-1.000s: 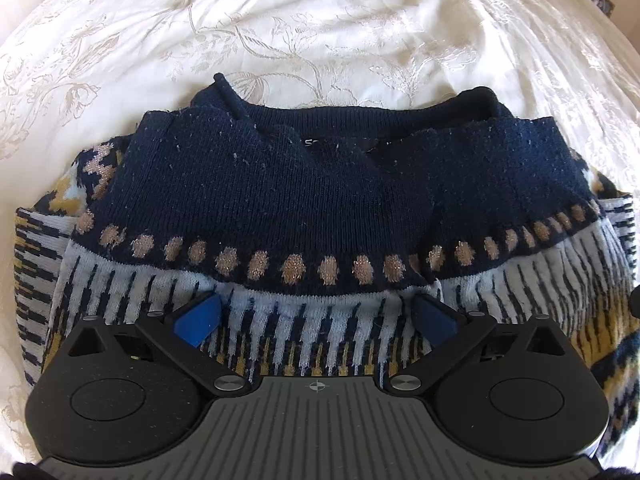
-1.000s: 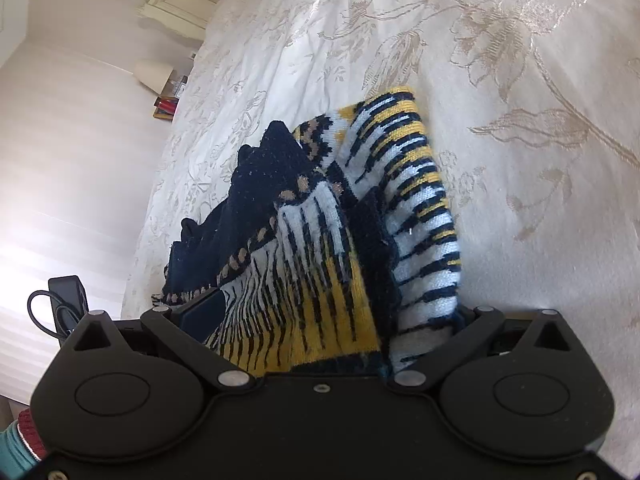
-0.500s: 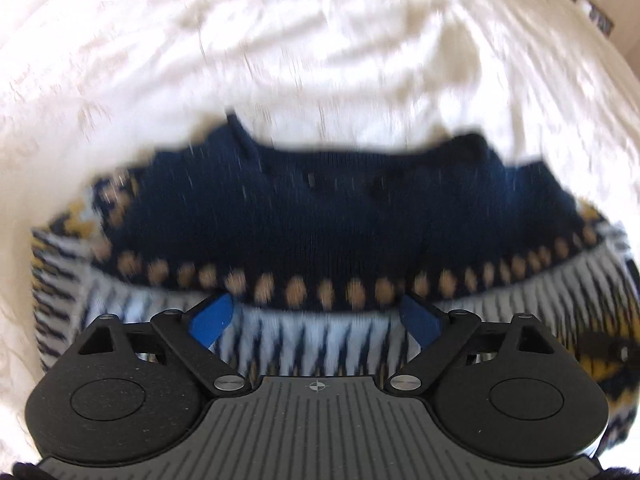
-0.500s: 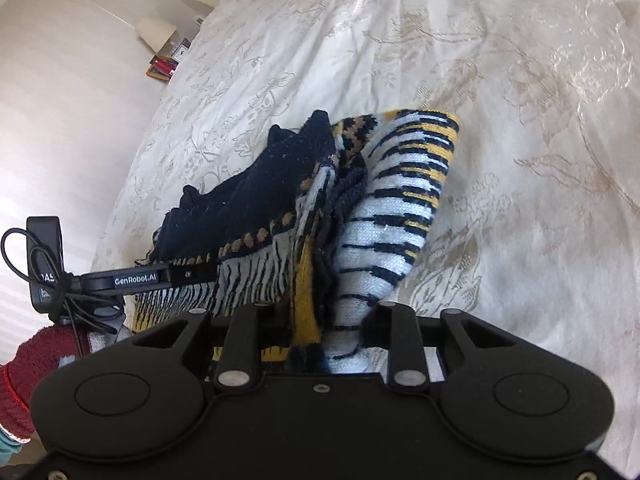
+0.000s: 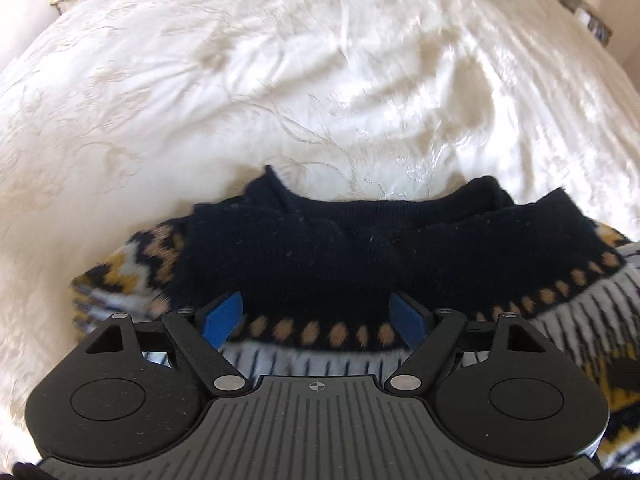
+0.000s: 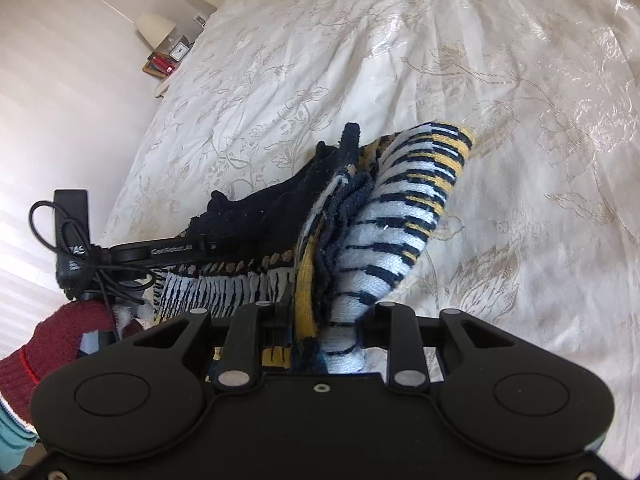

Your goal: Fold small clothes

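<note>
The knitted sweater (image 5: 360,264) lies bundled on the bedspread (image 5: 280,80) just ahead of both tongs, its navy yoke uppermost and the striped white, yellow and navy part gathered toward the near edge. In the right wrist view a thick wad of stacked layers (image 6: 360,232) runs straight back between the fingers of the right gripper (image 6: 324,320), which are drawn close and pinch that wad. The left gripper (image 5: 316,320) hovers low over the dotted band with its blue pads (image 5: 222,316) spread wide — nothing is caught between them.

The main risk, as I judge it, is the one-sided hold. With only the right tongs clamped, any lift or pull would drag the bundle sideways and let the loose far layers slide apart, undoing the fold. The wad is bulky and soft, so inner layers could slip out of the pinch. The left tongs, if closed where they are, might take only the top layer — or snag the bedspread beneath. Blur in the left view makes fine contact hard to judge.
</note>
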The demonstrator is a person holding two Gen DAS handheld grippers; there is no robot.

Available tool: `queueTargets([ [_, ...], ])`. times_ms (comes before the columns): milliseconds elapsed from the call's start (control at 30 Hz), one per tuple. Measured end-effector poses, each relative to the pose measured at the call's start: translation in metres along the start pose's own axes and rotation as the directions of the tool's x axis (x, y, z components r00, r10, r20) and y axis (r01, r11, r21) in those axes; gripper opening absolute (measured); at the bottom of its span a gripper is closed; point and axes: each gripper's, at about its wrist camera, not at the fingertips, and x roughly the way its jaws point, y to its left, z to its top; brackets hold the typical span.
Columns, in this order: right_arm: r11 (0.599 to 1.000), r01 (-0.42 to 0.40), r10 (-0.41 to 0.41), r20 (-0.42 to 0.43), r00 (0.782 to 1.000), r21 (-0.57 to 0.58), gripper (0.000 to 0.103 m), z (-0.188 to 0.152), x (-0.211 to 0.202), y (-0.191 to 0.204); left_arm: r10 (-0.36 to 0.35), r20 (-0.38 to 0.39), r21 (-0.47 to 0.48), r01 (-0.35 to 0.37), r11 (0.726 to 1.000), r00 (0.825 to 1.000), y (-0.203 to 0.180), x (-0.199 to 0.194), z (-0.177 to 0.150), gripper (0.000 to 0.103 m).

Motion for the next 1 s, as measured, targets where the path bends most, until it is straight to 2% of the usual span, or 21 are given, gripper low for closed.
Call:
queueTargets([
  [133, 1.000, 0.017, -0.017, -0.003, 1.000, -0.024, 0.037, 0.001, -0.002, 0.025, -0.032, 0.014, -0.055, 0.033, 0.998, 0.999, 0.031, -0.035, -0.027, 0.079],
  [433, 0.996, 0.037, -0.037, 0.000, 0.999, -0.087, 0.036, 0.001, 0.010, 0.095, -0.056, -0.047, -0.222, 0.044, 0.974, 0.997, 0.110, -0.085, -0.110, 0.079],
  [567, 0.991, 0.026, -0.028, -0.015, 1.000, -0.128, 0.036, -0.006, 0.026, 0.132, -0.062, -0.067, -0.273, 0.041, 0.961, 0.996, 0.138, -0.093, -0.136, 0.079],
  [733, 0.983, 0.020, -0.032, -0.059, 0.998, -0.185, 0.036, -0.019, 0.067, 0.178, -0.065, -0.059, -0.311, 0.044, 0.949, 0.996, 0.165, -0.103, -0.155, 0.079],
  [833, 0.974, 0.050, -0.071, -0.088, 0.994, -0.221, 0.036, -0.028, 0.095, 0.199, -0.066, -0.054, -0.320, 0.045, 0.947, 0.996, 0.176, -0.108, -0.162, 0.079],
  [1000, 0.924, 0.150, -0.199, -0.108, 0.974, -0.351, 0.036, -0.049, 0.140, 0.235, -0.060, -0.054, -0.325, 0.039, 0.945, 0.997, 0.189, -0.113, -0.172, 0.079],
])
